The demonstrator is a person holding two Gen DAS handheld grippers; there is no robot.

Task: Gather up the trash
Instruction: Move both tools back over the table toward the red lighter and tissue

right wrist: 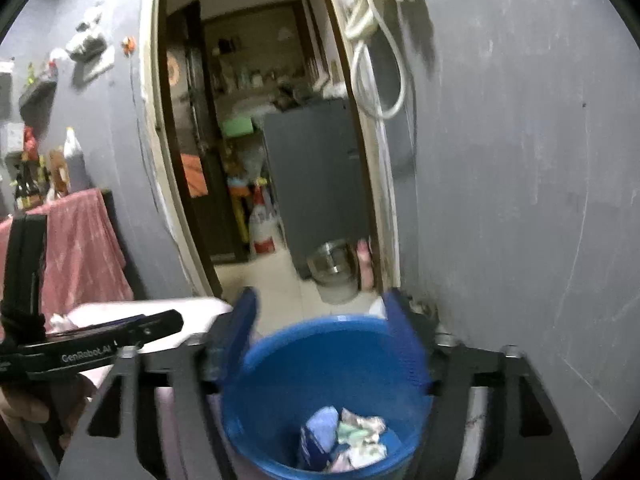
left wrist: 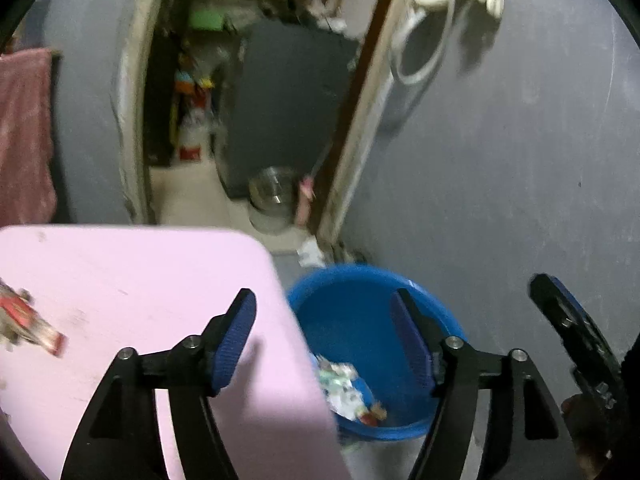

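Trash (right wrist: 352,440) already lies crumpled in the blue bucket (right wrist: 280,360) below both wide-open, empty grippers, left (left wrist: 324,340) and right (right wrist: 320,340), while a red wrapper (left wrist: 28,320) remains far left on the pink table (left wrist: 140,272).

Left tongs (left wrist: 324,340) and right tongs (right wrist: 320,336) both gape empty, seemingly tilted slightly downward
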